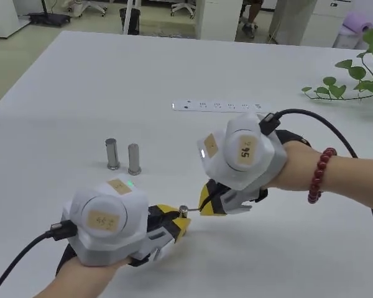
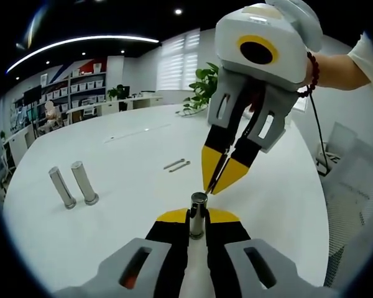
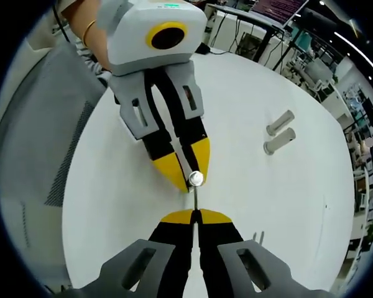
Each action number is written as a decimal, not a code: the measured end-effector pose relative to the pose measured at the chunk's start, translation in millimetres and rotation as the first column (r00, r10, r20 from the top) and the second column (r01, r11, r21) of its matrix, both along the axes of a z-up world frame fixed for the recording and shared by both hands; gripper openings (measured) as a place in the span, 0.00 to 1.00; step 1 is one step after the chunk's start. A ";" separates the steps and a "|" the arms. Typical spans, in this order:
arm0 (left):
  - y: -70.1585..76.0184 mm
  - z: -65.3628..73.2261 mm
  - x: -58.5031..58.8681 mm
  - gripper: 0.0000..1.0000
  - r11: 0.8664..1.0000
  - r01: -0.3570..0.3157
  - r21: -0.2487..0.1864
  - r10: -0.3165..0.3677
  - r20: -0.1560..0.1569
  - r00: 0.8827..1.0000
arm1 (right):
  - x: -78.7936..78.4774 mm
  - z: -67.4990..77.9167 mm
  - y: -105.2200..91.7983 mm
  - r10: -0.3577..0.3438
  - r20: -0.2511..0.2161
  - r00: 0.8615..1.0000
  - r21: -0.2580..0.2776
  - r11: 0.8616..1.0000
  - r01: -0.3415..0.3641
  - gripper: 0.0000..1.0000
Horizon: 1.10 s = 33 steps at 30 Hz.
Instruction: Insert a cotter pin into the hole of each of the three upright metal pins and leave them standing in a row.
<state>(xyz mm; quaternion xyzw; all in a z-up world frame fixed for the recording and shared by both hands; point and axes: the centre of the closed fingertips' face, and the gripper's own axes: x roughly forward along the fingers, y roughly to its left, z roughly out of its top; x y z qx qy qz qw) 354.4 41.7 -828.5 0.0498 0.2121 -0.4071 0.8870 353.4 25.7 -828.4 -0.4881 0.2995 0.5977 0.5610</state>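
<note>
My left gripper is shut on a short metal pin, holding it upright just above the white table. My right gripper is shut on a thin cotter pin, whose tip touches the top of the held pin. In the head view the two grippers meet tip to tip, with the held pin between them. Two more metal pins stand upright side by side, to the left of the grippers. Two spare cotter pins lie on the table beyond the held pin.
A white power strip lies further back on the table. Green plant leaves hang over the table's far right corner. A cable runs from each gripper toward the near edge. Office chairs and cabinets stand past the far edge.
</note>
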 end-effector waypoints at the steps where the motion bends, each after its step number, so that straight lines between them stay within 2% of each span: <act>1: -0.6 -0.1 0.3 0.07 1.000 0.001 -0.001 -0.001 0.001 1.000 | -0.1 0.4 -0.3 0.014 0.015 1.000 -0.016 1.000 -0.013 0.03; 5: -1.9 -0.3 0.1 0.07 1.000 0.000 -0.004 0.000 0.000 1.000 | -1.0 2.3 1.8 0.006 0.011 1.000 -0.017 1.000 -0.006 0.03; 8: -2.8 -0.7 0.1 0.07 1.000 -0.002 -0.006 0.002 -0.001 1.000 | -4.4 5.0 8.1 -0.016 -0.027 1.000 0.023 1.000 0.016 0.03; 12: -4.9 -0.8 -0.7 0.07 1.000 -0.001 -0.009 0.001 -0.003 1.000 | -5.8 4.1 9.8 -0.014 -0.028 1.000 0.024 1.000 0.014 0.03; 20: -5.7 -1.3 -1.0 0.08 0.999 -0.019 -0.027 0.018 -0.019 1.000 | -7.1 3.4 11.9 -0.065 -0.061 0.996 0.044 0.997 0.068 0.03; 24: -4.3 -10.6 -2.6 0.08 0.999 -0.048 -0.015 0.047 -0.057 0.997 | -8.6 3.1 12.9 -0.099 -0.078 0.992 0.053 0.993 0.103 0.03; 28: -3.7 -16.0 -5.7 0.09 0.998 -0.061 -0.005 0.060 -0.057 0.997 | -7.9 3.0 12.9 -0.130 -0.090 0.987 0.058 0.989 0.136 0.03; 33: -2.6 -15.6 -4.7 0.08 0.998 -0.066 -0.009 0.066 -0.054 0.996 | -9.8 3.2 13.0 -0.151 -0.120 0.981 0.073 0.984 0.160 0.04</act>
